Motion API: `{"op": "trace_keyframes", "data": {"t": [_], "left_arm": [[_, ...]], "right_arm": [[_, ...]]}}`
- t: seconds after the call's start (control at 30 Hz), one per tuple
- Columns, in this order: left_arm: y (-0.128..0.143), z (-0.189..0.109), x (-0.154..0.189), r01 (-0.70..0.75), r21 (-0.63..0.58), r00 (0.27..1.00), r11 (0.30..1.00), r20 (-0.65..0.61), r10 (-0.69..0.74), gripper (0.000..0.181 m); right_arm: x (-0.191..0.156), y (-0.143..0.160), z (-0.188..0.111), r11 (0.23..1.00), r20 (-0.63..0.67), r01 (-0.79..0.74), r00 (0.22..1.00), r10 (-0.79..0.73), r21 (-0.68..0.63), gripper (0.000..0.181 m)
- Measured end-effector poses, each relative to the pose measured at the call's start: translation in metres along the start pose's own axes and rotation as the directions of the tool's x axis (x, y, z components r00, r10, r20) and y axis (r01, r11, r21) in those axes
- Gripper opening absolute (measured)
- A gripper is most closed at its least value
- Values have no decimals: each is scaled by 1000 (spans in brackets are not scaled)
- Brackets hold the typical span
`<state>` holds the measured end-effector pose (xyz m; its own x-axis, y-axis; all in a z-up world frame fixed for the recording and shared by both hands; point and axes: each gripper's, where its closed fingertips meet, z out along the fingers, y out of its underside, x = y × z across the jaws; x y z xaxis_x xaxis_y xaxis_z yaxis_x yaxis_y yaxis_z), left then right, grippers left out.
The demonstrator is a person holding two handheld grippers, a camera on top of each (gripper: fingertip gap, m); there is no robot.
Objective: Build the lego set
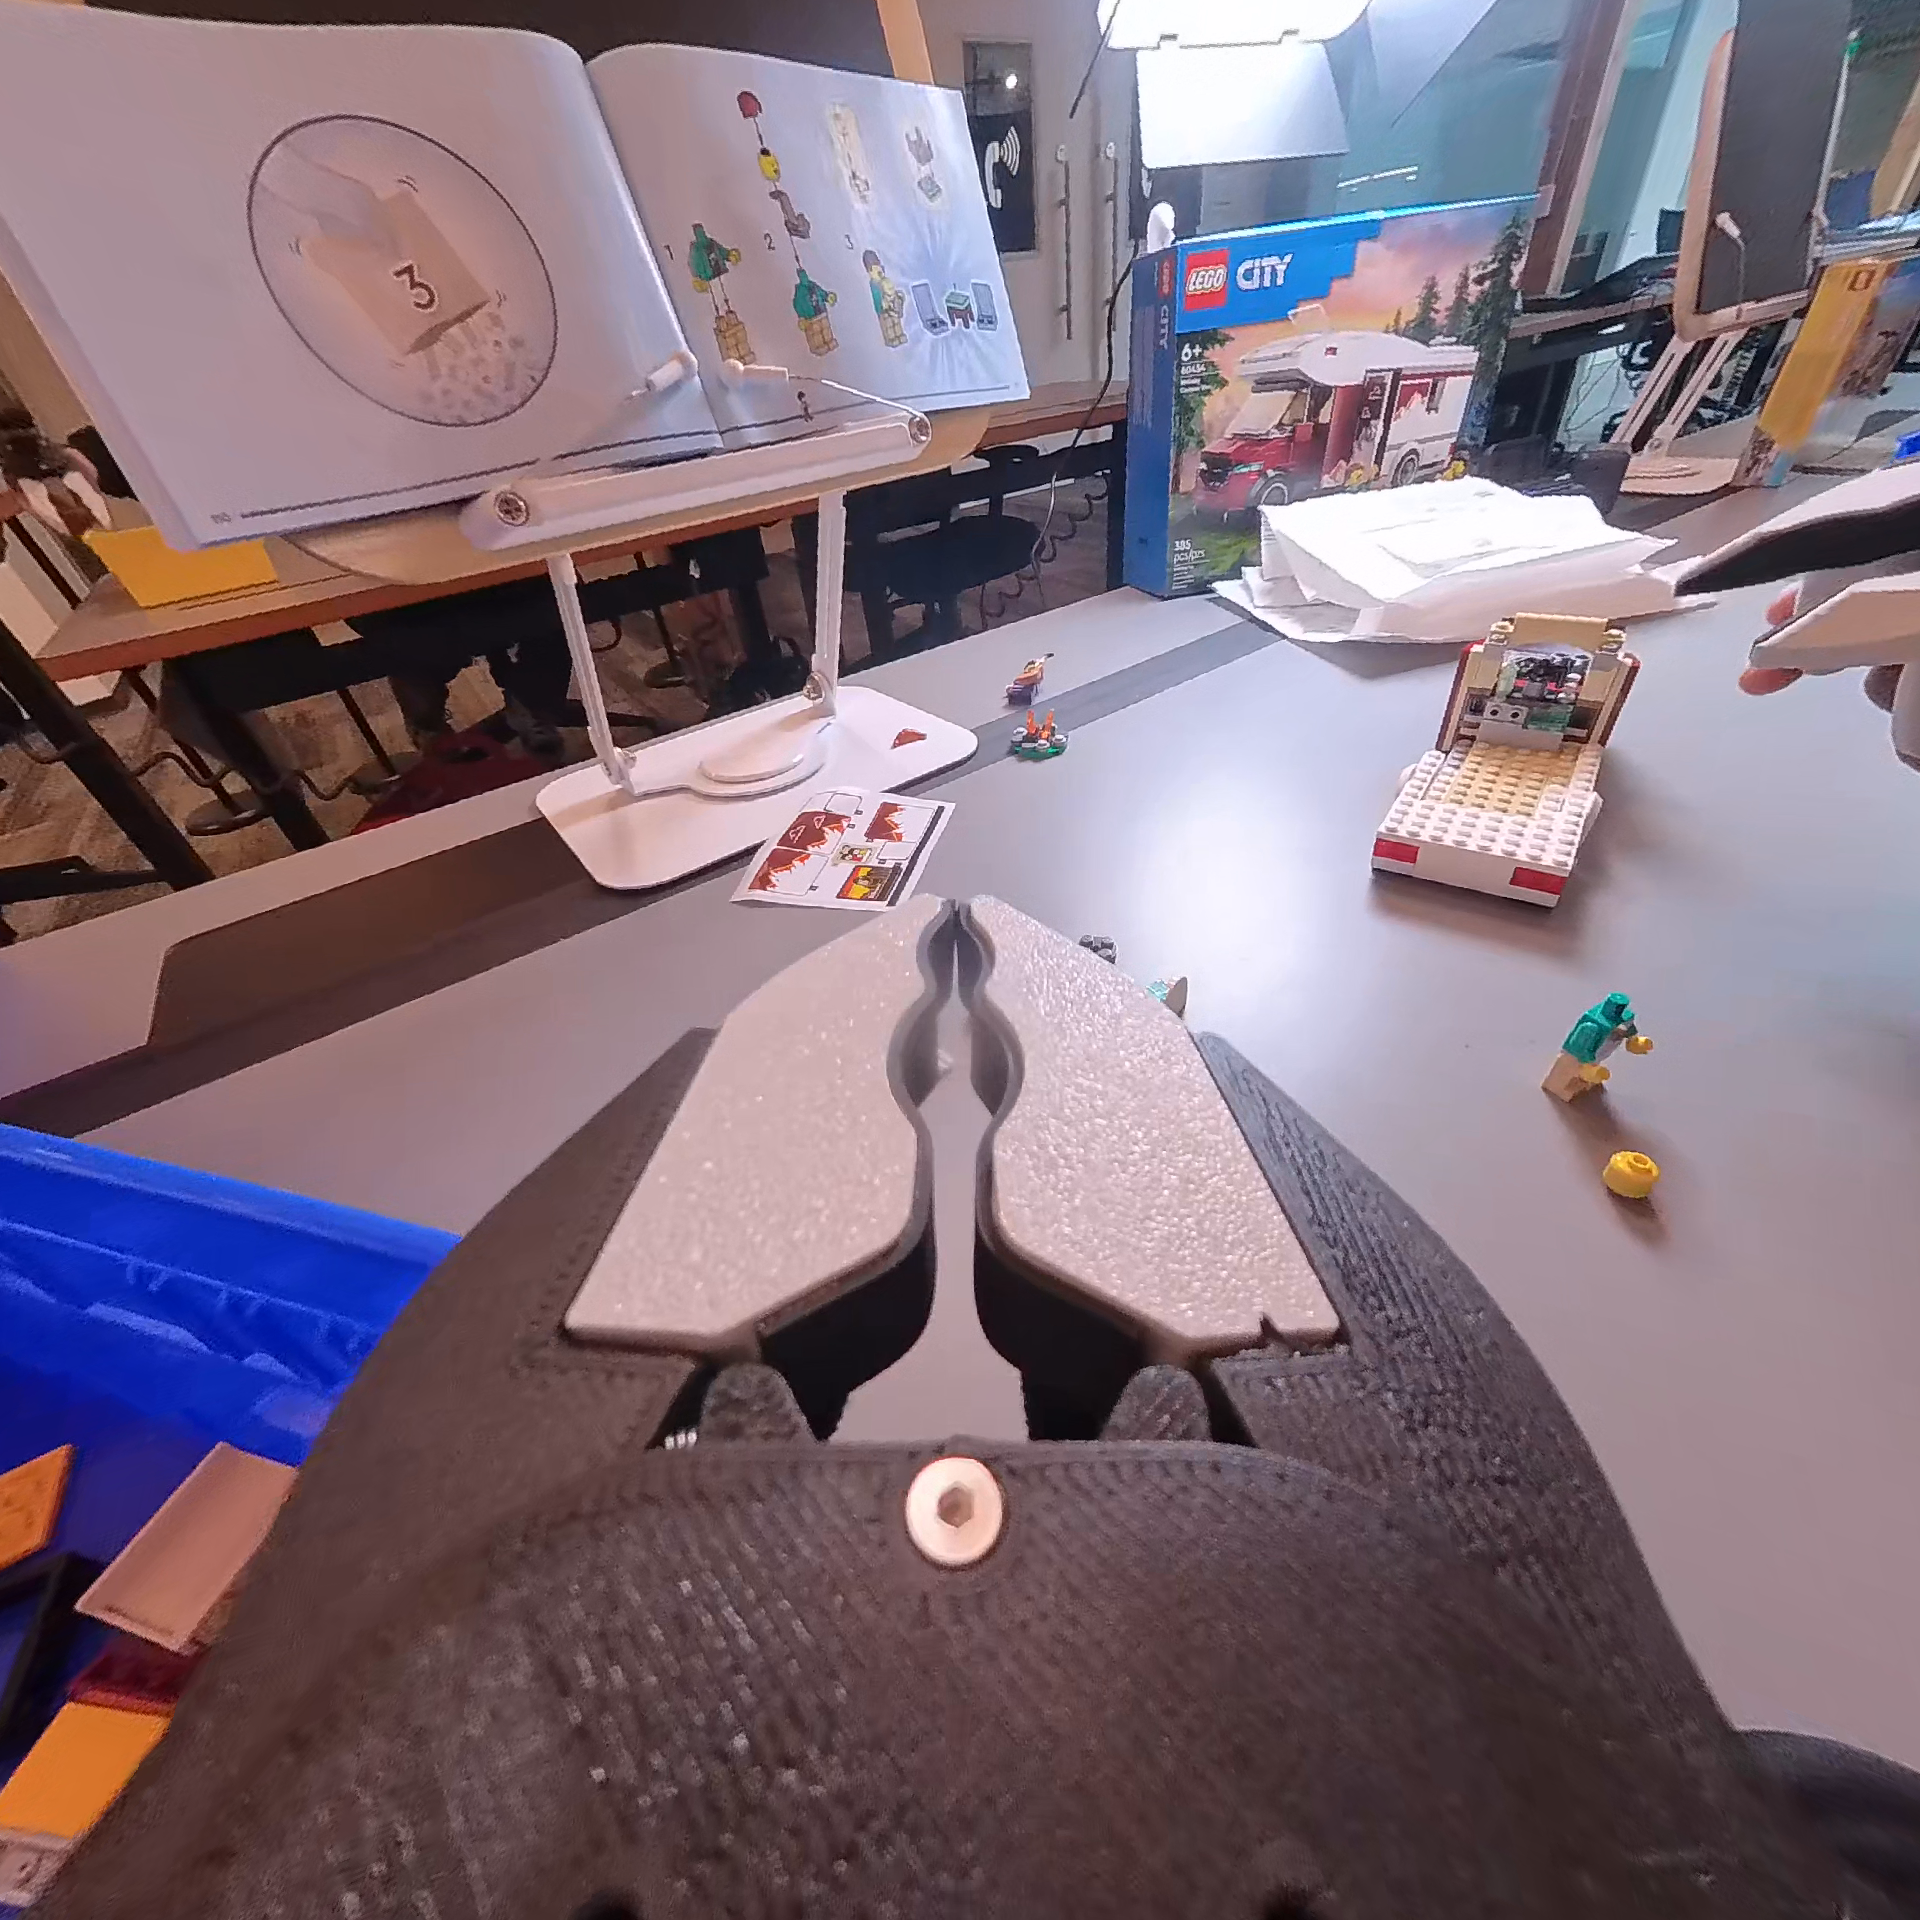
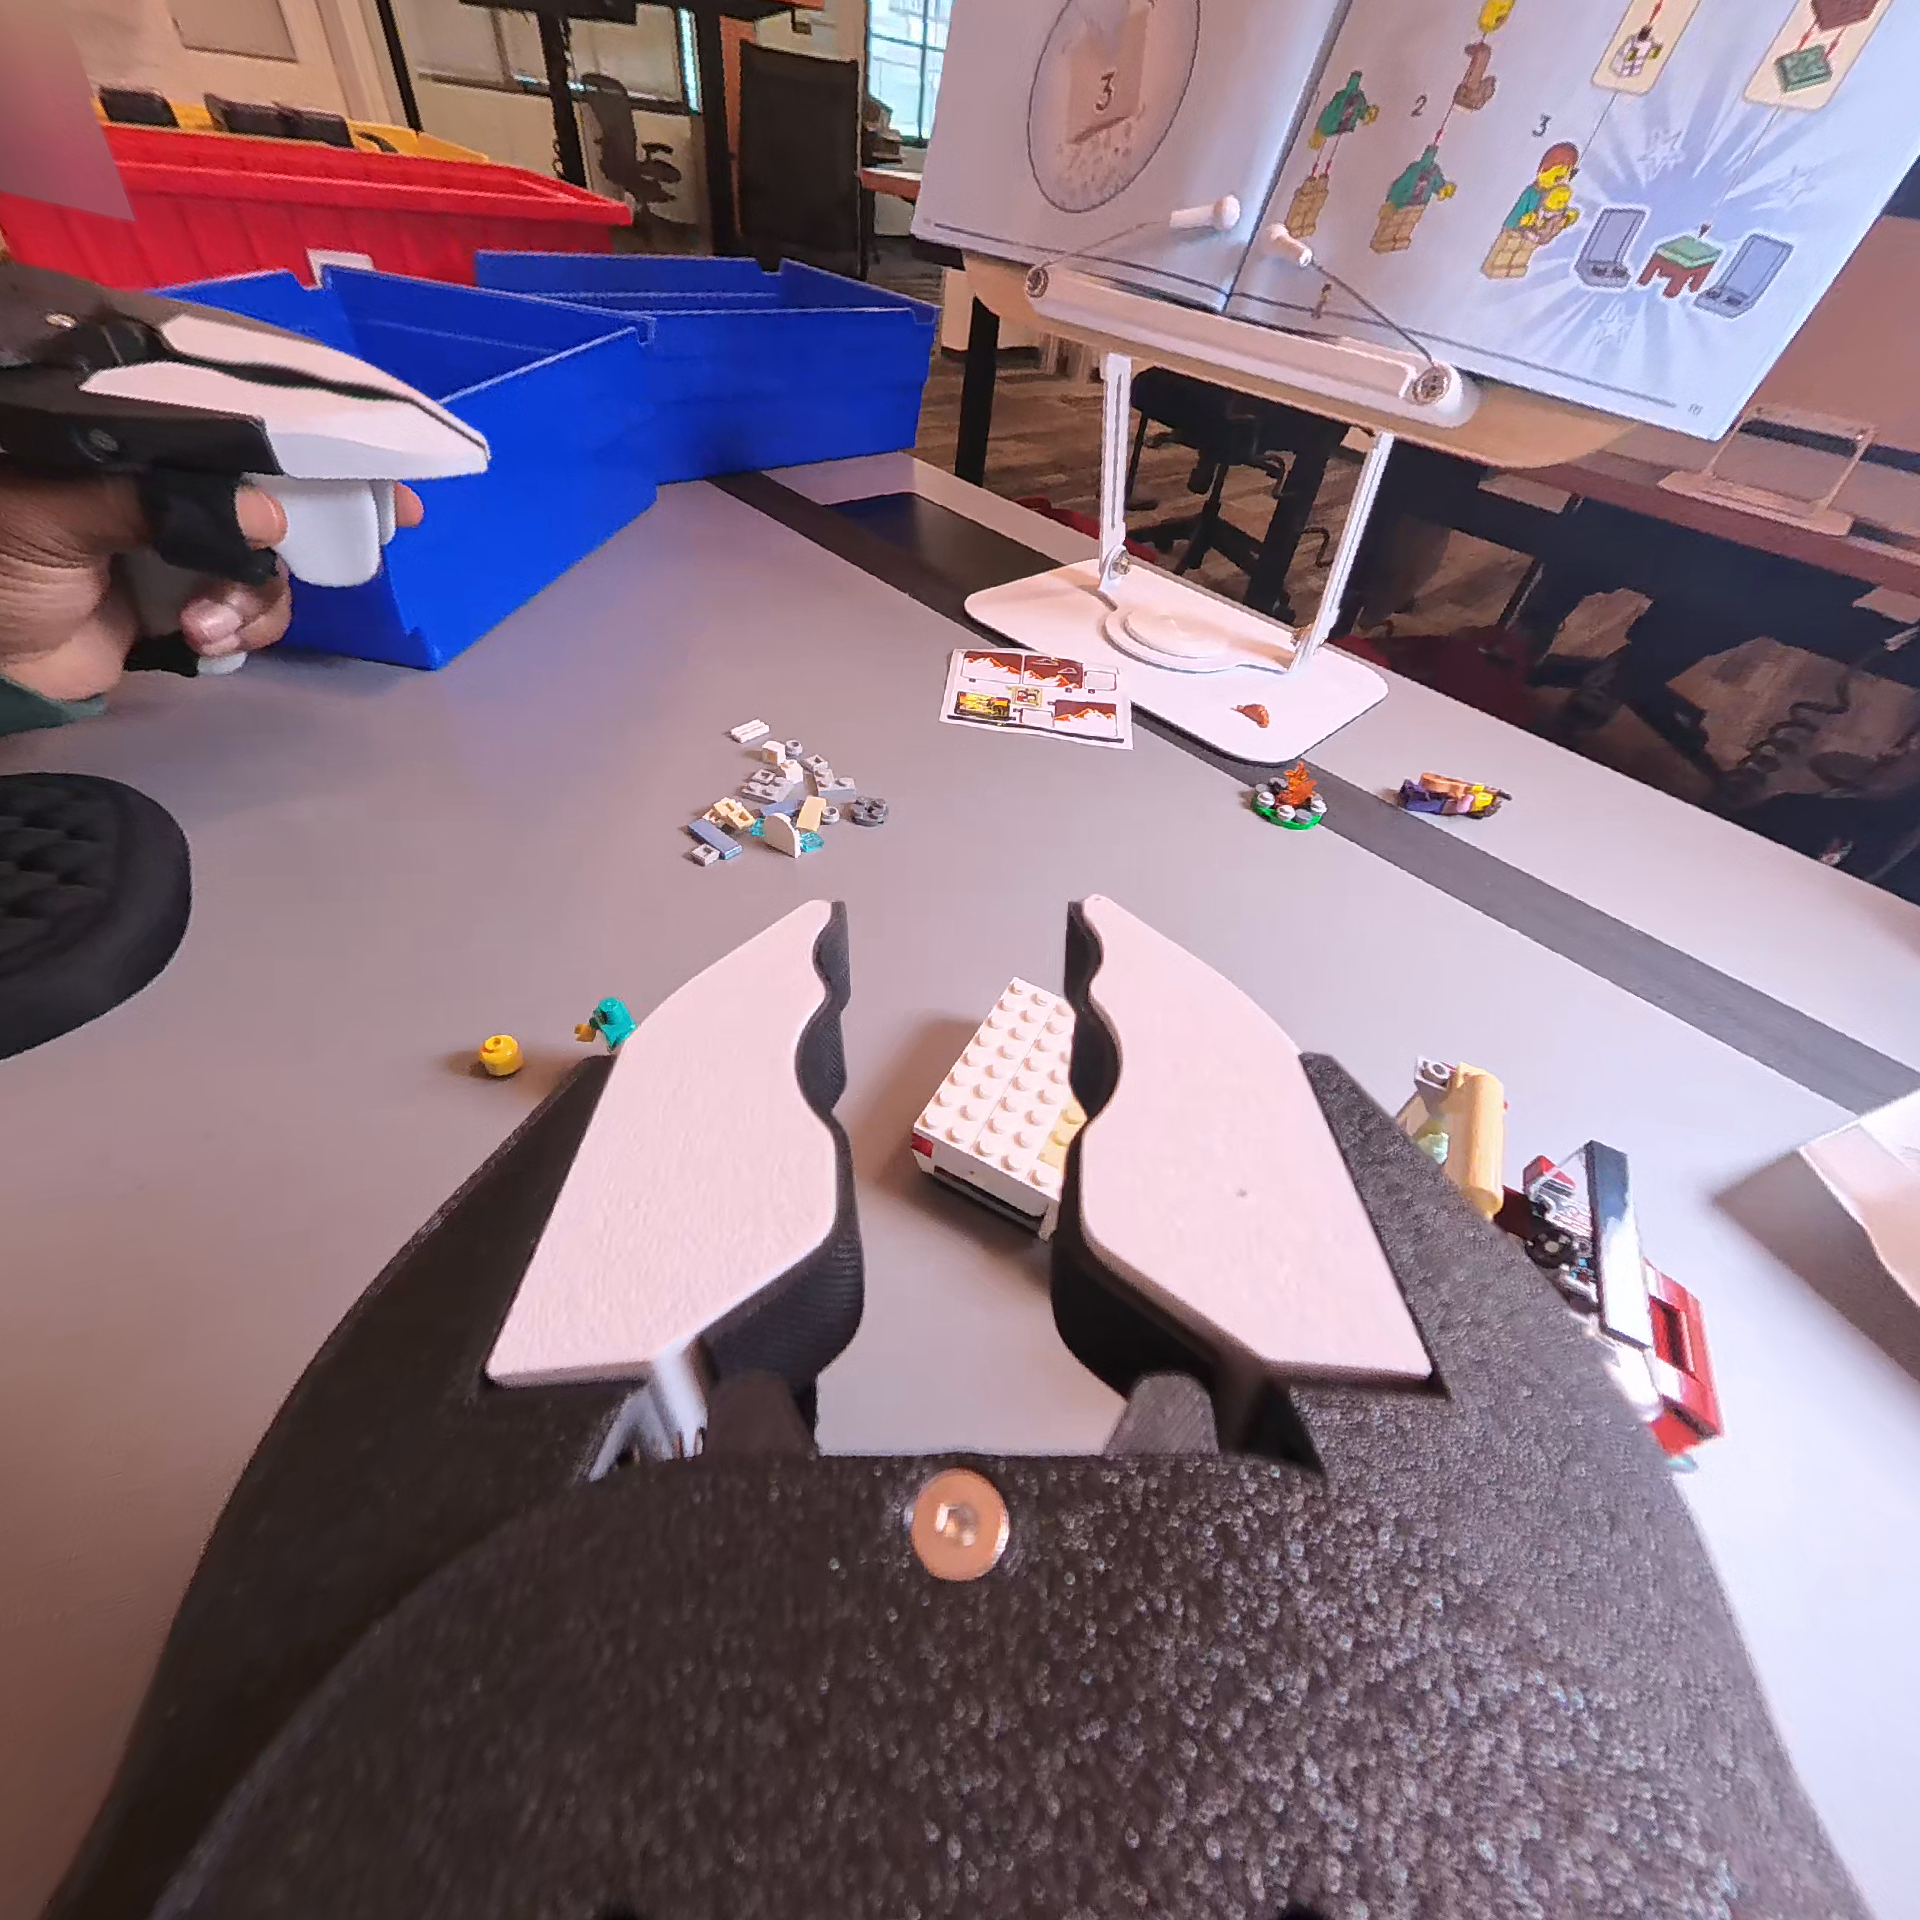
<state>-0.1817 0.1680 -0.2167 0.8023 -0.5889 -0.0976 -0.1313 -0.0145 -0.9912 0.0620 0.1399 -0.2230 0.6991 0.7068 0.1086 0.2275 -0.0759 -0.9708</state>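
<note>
Left claw: the left claw (image 1: pixel 956 920) was pinched all the way shut with nothing in it, hanging over the near side of the bench (image 1: pixel 1195 852), right by the blue bin (image 1: pixel 187 1268) at the near-left corner.
Right claw: the right claw (image 2: pixel 956 914) was open wide, empty, hovering low over the half-built camper (image 2: pixel 997 1101), which sat toward the right side of the bench.
Figure: the little figure body (image 1: pixel 1595 1039), teal top and tan legs, no head, lay tipped over out in the middle. Its yellow head (image 1: pixel 1630 1172) sat just beside it, not attached.
Loose bits: a small pile of grey and tan pieces (image 2: pixel 784 800) sat farther in, toward the far edge, near the sticker sheet (image 2: pixel 1039 698).
Manual: the booklet (image 1: pixel 416 260) was propped open on the white stand (image 1: pixel 748 769) at the far edge, showing the figure steps.
Step, my guess: putting the head on the figure.
How I'd do it: stand the body up first and hold it by the legs with one claw. Grab the head by its sides with the other, hole facing down, then press straight down onto the neck. It's round, so a light squeeze or it'll roll off.
</note>
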Motion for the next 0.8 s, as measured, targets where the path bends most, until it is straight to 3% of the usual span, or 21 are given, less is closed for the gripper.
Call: {"op": "trace_keyframes", "data": {"t": [0.5, 0.67, 0.8], "left_arm": [[14, 10, 2, 44, -27, 999, 999, 1, -44, 7], [19, 15, 8, 55, -42, 998, 998, -28, -57, 9], [20, 14, 12, 50, -37, 998, 998, -45, -52, 11]], "right_arm": [[16, -5, 6, 999, -88, -27, 996, 31, 45, 35], [28, -53, 46, 993, -145, 94, 986, -83, 70, 16], [55, -102, 100, 988, -131, 52, 991, -32, 145, 12]]}}
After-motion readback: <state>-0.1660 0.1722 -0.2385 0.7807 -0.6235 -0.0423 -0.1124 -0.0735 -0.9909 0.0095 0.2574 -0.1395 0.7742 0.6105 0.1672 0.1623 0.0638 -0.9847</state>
